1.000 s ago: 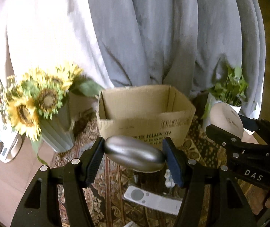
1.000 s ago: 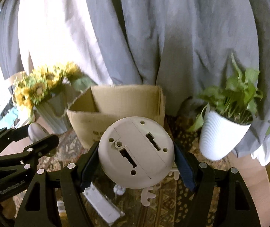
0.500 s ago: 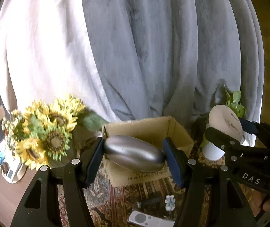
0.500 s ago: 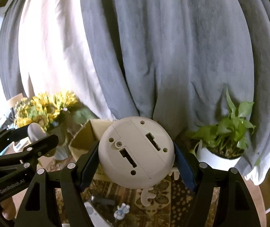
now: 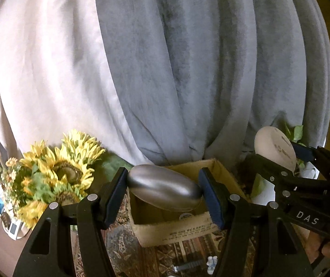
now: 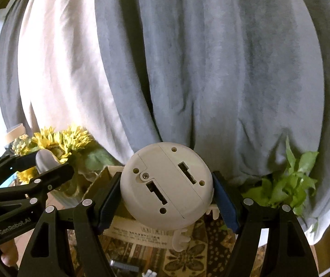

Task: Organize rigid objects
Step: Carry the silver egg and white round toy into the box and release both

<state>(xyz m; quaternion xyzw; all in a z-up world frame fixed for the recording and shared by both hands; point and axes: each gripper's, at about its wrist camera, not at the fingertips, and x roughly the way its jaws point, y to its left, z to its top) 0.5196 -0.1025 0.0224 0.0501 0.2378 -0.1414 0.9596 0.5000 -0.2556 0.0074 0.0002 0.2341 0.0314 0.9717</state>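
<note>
Left gripper [image 5: 163,192]: clamped on the steel oval [image 5: 163,190], gripped end to end between both pads, held up above the box [image 5: 176,228].
Box: open, standing on the patterned rug [image 5: 123,249], just ahead and below both loads; what's inside is hidden.
Right gripper [image 6: 167,196]: clenched on the white disc [image 6: 167,184], underside facing the camera, pads on its rim.
Progress: both items airborne, neither boxed yet.
Left to do: drop both in; small bits [image 5: 211,262] wait on the rug.

Open-topped cardboard box [image 5: 176,228] directly ahead, unobstructed from above. Flanked closely by sunflowers [image 5: 56,173] left, potted plant [image 6: 287,184] right; curtain [image 5: 188,69] behind.
</note>
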